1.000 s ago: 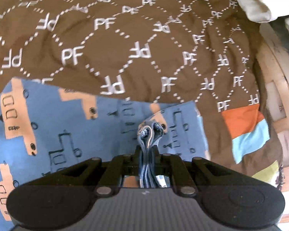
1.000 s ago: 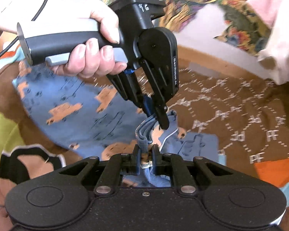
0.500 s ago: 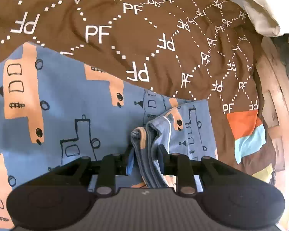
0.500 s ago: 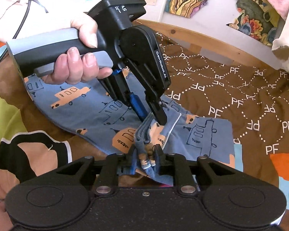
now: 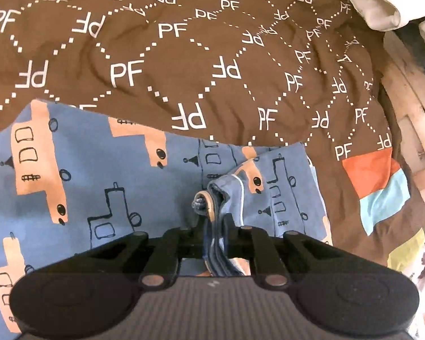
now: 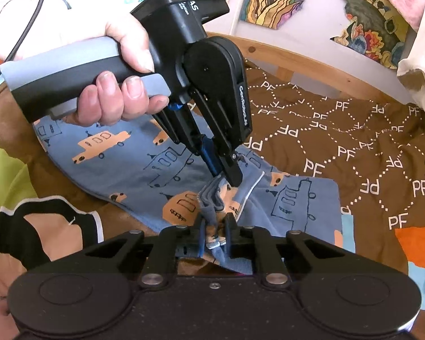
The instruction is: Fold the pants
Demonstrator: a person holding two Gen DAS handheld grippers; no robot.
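both claws are closing again after a quick re-grip – left claw [image 5: 215,221] and right claw [image 6: 216,222] pinching the bunched edge of the pants [image 6: 133,164] lying on the bed [image 6: 368,147], ready for folding over.

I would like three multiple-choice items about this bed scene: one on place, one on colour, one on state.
1. The pants lie on:
A. a brown PF-printed blanket
B. a bare floor
C. a chair

2. The filled-in vehicles printed on the pants are:
A. green
B. orange
C. white

3. The left gripper:
A. hangs empty
B. has bunched fabric between its closing jaws
C. grips a cable

Key: 1 A, the blanket surrounds them; 2 B, orange on blue; 3 B, folds fill its jaws; the right gripper pinches the same bunch.
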